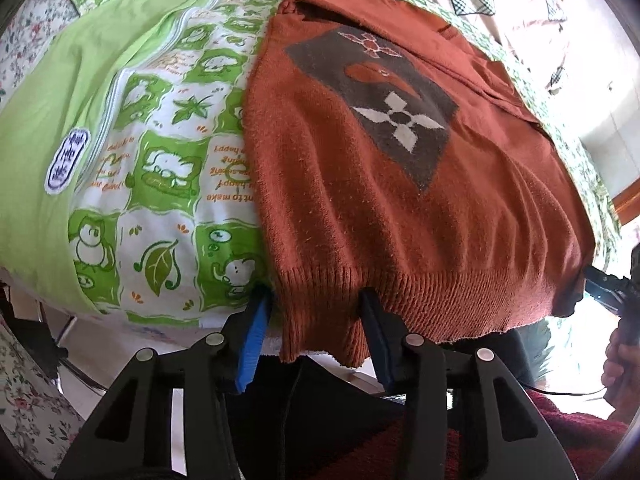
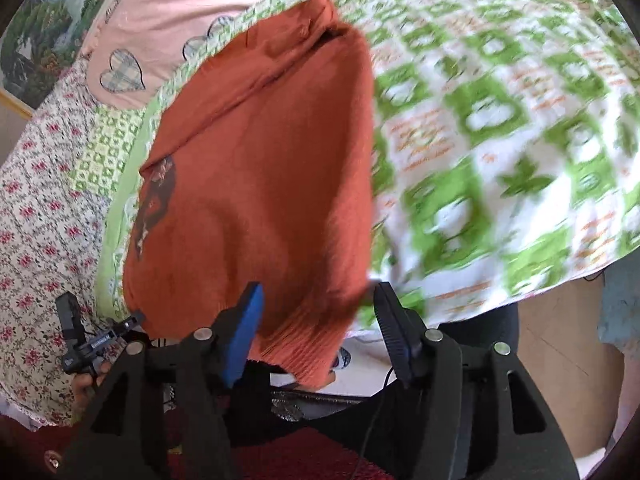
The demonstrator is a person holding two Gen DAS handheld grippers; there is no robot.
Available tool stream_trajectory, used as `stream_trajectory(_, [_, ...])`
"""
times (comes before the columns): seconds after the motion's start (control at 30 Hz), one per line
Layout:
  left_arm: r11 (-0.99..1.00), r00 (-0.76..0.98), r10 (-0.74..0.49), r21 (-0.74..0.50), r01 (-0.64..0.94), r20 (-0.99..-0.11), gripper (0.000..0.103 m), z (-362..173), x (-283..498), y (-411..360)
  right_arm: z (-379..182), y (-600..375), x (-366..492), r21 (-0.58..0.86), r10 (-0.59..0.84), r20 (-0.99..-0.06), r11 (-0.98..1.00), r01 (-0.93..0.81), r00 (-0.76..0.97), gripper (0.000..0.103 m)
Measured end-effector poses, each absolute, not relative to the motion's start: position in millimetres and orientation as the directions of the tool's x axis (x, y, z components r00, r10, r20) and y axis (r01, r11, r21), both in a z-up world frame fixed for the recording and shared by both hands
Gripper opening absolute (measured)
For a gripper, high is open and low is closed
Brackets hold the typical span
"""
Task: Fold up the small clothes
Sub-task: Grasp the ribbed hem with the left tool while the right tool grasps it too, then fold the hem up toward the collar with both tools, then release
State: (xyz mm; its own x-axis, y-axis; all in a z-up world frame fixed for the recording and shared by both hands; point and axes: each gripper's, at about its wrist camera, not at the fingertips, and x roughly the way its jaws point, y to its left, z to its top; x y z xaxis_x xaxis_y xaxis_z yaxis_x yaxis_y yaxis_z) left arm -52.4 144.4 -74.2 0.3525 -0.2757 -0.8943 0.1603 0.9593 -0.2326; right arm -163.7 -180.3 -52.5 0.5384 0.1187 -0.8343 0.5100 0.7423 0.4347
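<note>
On the green-and-white printed quilt (image 1: 168, 168) lies the rust-orange sweater (image 1: 380, 200), spread flat with its ribbed hem hanging over the near edge of the bed; the left gripper (image 1: 316, 312) stands spread, its fingers either side of the hem's left corner; the right gripper (image 2: 318, 308) is likewise spread around the opposite hem corner; neither is pinching the knit.

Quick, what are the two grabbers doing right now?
Left gripper: open, fingers straddling the orange sweater hem, not clamped.
Right gripper: open, fingers either side of the sweater hem, not clamped.
</note>
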Motion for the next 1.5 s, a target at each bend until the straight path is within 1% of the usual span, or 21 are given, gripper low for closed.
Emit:
stream_trajectory(0.03, [0.960,0.357,-0.270,-0.221,0.171,-0.894,0.038,-73,-52,143,-57,-174,-159,0.396,0.099,-0.852,0.765,0.509,0.514,0.059])
stream_trajectory(0.07, [0.959,0.361,-0.271,-0.217,0.183,-0.892,0.027,-73,-53,142,-59,-173,-156,0.376,0.087,-0.858,0.778,0.504,0.507,0.058])
stream_trajectory(0.1, [0.957,0.364,-0.275,-0.217,0.194,-0.890,0.021,-71,-53,141,-59,-172,-157,0.351,0.065,-0.865,0.787,0.507,0.498,0.047])
stream_trajectory(0.13, [0.951,0.368,-0.290,-0.224,0.213,-0.883,0.012,-69,-54,139,-59,-174,-161,0.340,0.056,-0.868,0.791,0.508,0.494,0.030])
stream_trajectory(0.2, [0.944,0.379,-0.309,-0.233,0.233,-0.872,0.010,-65,-56,137,-58,-185,-172,0.387,0.089,-0.851,0.772,0.504,0.517,0.010])
stream_trajectory(0.3, [0.937,0.405,-0.330,-0.243,0.250,-0.853,0.009,-63,-62,140,-51,-196,-189,0.447,0.132,-0.814,0.764,0.465,0.565,0.010])
stream_trajectory(0.4, [0.923,0.412,-0.380,-0.315,0.220,-0.828,0.009,-61,-66,155,-43,-196,-196,0.488,0.185,-0.779,0.778,0.395,0.599,0.009])
stream_trajectory(0.5, [0.892,0.463,-0.452,-0.392,0.224,-0.763,0.009,-39,-71,167,-33,-191,-193,0.531,0.230,-0.734,0.781,0.330,0.639,0.009])
stream_trajectory(0.67, [0.846,0.546,-0.522,-0.482,0.230,-0.656,0.008,1,-62,178,-8,-190,-178,0.630,0.304,-0.601,0.750,0.204,0.739,0.009])
stream_trajectory(0.8, [0.824,0.598,-0.539,-0.517,0.230,-0.593,0.008,24,-41,178,11,-206,-167,0.668,0.294,-0.505,0.728,0.152,0.812,0.009])
stream_trajectory(0.87, [0.822,0.624,-0.538,-0.516,0.241,-0.566,0.008,35,-25,173,20,-218,-162,0.680,0.271,-0.460,0.720,0.139,0.845,0.009])
stream_trajectory(0.97, [0.829,0.661,-0.525,-0.498,0.254,-0.537,0.008,50,6,162,30,-232,-145,0.679,0.236,-0.422,0.722,0.133,0.875,0.009])
stream_trajectory(1.1, [0.840,0.691,-0.510,-0.469,0.272,-0.513,0.008,65,46,151,39,-253,-114,0.667,0.213,-0.400,0.735,0.123,0.891,0.009])
stream_trajectory(1.27, [0.858,0.718,-0.483,-0.436,0.272,-0.501,0.007,74,107,137,41,-285,-65,0.650,0.195,-0.403,0.749,0.129,0.894,0.009])
stream_trajectory(1.5, [0.883,0.710,-0.442,-0.403,0.239,-0.548,0.007,57,181,123,25,-333,10,0.647,0.177,-0.439,0.743,0.173,0.881,0.009])
